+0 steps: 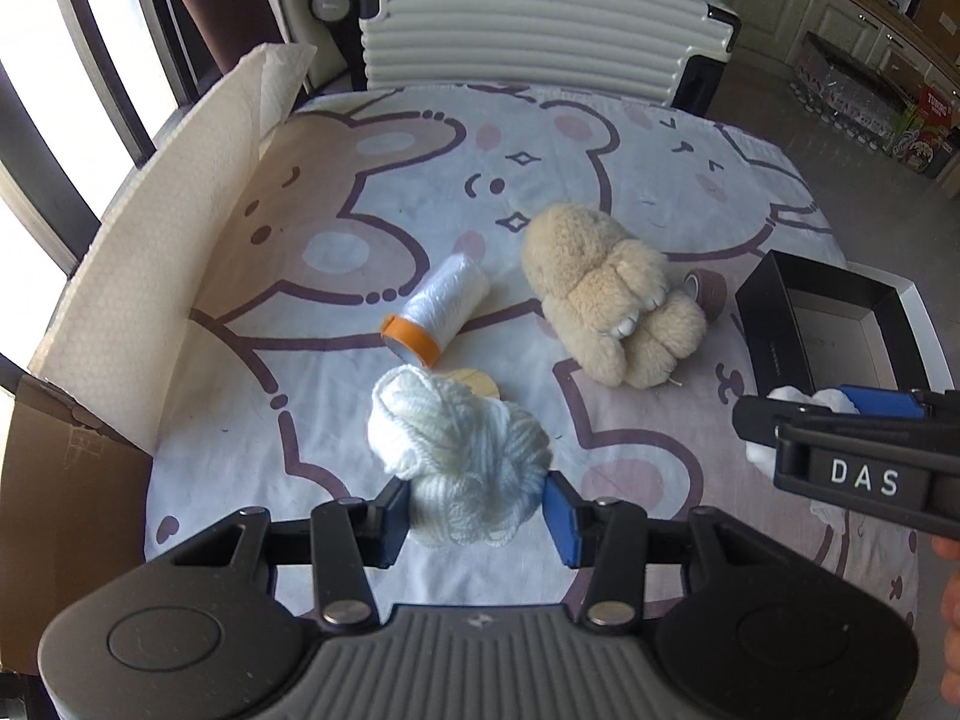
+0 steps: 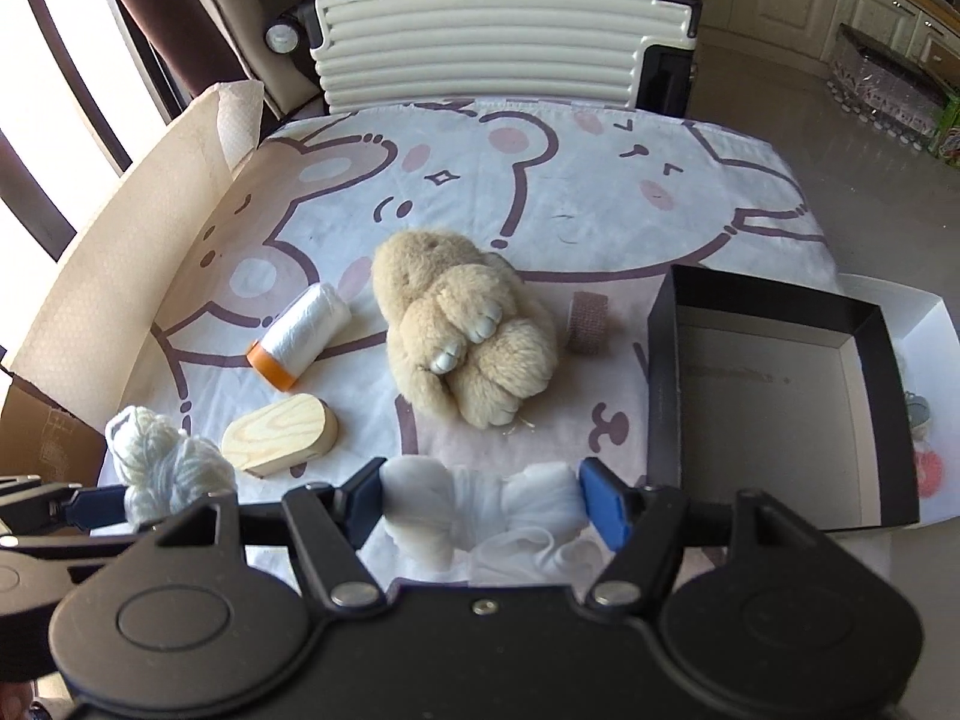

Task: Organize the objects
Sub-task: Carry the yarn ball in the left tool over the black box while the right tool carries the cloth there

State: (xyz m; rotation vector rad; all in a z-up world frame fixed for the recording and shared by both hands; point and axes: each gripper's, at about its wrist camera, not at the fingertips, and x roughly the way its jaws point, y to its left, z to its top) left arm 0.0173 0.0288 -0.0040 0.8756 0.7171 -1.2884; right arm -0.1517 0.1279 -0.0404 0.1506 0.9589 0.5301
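Yarn (image 1: 459,456) upright in left gripper (image 1: 474,510)

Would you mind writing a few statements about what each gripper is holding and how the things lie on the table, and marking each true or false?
1. The left gripper is shut on the white yarn ball. True.
2. The right gripper holds nothing. False: it is shut on a white fluffy item.
3. The black box already holds the plush bunny. False: the bunny lies on the table cover, left of the box, and nothing shows in the box.
4. The thread spool with the orange end lies on its side. True.
5. The wooden block rests on top of the bunny. False: it lies on the cover, apart from it.
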